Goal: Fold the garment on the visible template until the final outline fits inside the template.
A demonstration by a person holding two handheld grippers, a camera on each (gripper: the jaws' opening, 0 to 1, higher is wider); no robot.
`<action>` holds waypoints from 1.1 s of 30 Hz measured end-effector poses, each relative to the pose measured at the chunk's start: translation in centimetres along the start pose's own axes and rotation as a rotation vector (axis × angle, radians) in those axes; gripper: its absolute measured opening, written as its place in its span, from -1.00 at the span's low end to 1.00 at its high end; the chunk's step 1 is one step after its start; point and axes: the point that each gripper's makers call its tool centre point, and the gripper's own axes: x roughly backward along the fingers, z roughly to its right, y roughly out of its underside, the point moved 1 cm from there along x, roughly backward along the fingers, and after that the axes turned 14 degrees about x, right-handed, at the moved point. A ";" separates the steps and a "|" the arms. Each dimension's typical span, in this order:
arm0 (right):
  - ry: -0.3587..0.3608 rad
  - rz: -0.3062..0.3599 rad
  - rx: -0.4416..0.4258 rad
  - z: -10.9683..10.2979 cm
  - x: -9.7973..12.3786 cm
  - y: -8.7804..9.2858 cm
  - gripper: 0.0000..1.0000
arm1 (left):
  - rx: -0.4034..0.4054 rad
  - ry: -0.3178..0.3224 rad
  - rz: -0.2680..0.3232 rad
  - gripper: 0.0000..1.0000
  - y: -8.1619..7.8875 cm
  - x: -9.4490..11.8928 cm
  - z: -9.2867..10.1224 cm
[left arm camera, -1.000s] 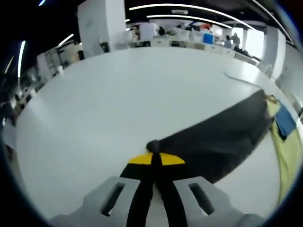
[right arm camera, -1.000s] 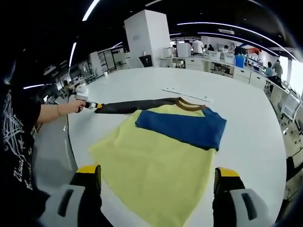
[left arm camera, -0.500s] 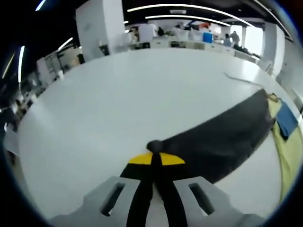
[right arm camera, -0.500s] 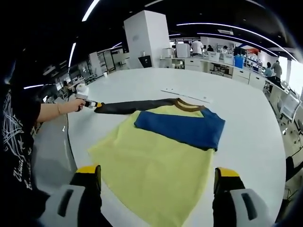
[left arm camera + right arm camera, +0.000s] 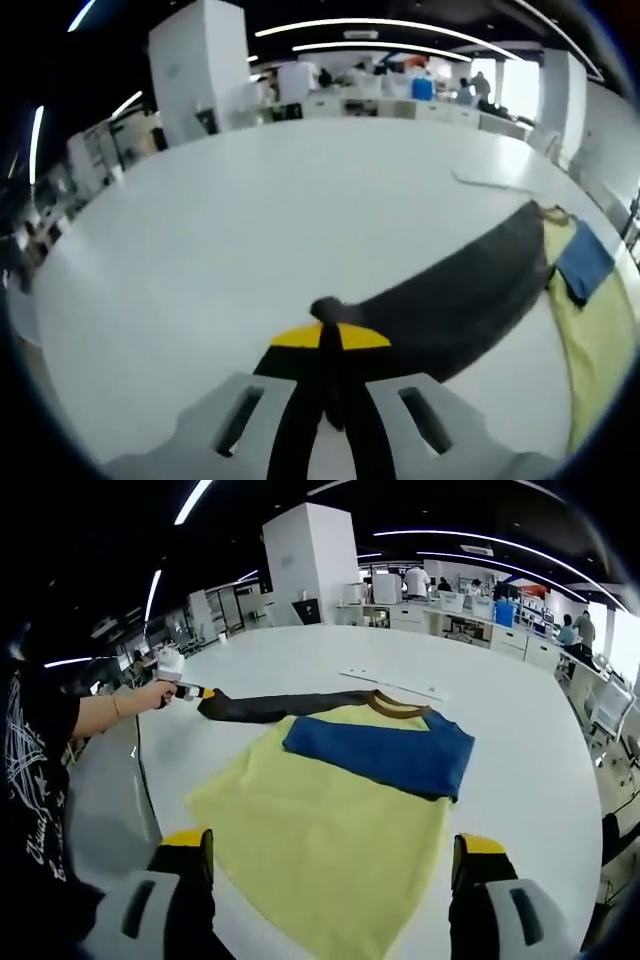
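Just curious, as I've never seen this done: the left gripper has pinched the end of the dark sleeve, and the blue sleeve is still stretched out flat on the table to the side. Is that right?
Not quite. The left gripper does pinch the dark sleeve, but the blue sleeve is not stretched out sideways: it is already folded across the yellow shirt body. The right gripper view shows it.

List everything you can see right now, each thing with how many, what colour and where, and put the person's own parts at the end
garment: one, yellow body, lying flat mid-table
blue sleeve: one, folded across the garment's upper part
dark sleeve: one, black, stretched out toward the left gripper
collar: one, brown, at the garment's far edge
flat strip: one, pale, on the table beyond the collar
table: one, white
left gripper: one, shut on the dark sleeve's cuff
right gripper: one, open, above the garment's near edge
forearm: one, holding the left gripper
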 end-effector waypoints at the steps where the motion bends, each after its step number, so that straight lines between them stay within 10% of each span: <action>1: 0.000 0.000 0.002 -0.1 0.0 0.0 0.99 | -0.002 0.005 0.003 -0.99 -0.2 0.0 0.2; 33: 0.001 0.034 -0.003 -0.8 0.7 0.5 0.99 | 0.074 0.262 0.034 -0.99 -5.0 2.3 11.4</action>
